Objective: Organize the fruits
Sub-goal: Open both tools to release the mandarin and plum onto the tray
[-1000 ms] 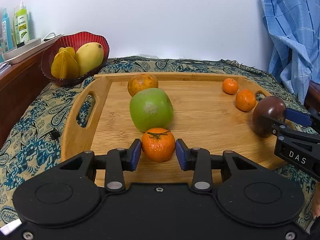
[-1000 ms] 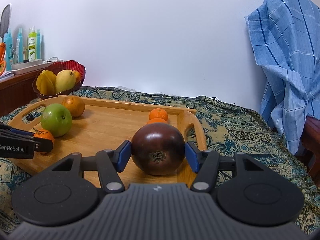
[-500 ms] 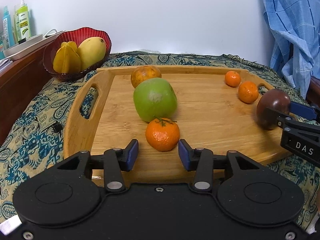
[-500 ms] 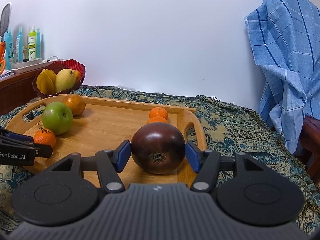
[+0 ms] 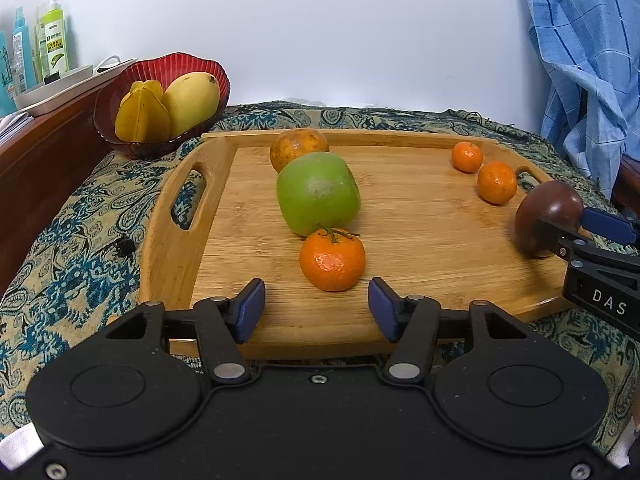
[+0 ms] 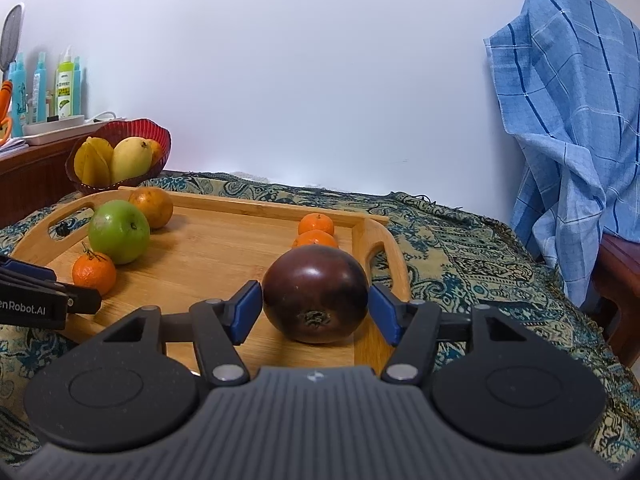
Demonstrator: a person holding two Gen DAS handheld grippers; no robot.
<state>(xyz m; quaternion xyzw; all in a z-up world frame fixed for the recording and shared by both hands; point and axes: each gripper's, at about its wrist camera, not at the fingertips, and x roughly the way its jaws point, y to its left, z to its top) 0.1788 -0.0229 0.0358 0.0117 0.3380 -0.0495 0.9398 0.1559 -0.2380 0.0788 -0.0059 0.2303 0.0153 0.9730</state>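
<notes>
Tray (image 5: pixel 420 216) lies long axis left-right on the cloth (image 5: pixel 80 240). Green apple (image 5: pixel 318 192) touches the stemmed mandarin (image 5: pixel 332 260), stem toward the apple. Dark fruit (image 6: pixel 315 294) sits at the tray's right end, calyx facing the right wrist camera. Right gripper (image 6: pixel 315 306) jaws are opening around it, pads probably just clear. Left gripper (image 5: pixel 316 308) jaws are opening, empty, with the mandarin just beyond the tips.

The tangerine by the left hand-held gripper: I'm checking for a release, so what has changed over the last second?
The left hand-held gripper let go of the tangerine and drew back; its jaws are opening, nothing between them. The right hand-held gripper is also opening off the dark fruit, which sits between its pads on the tray. The apple and other fruits stayed put.
</notes>
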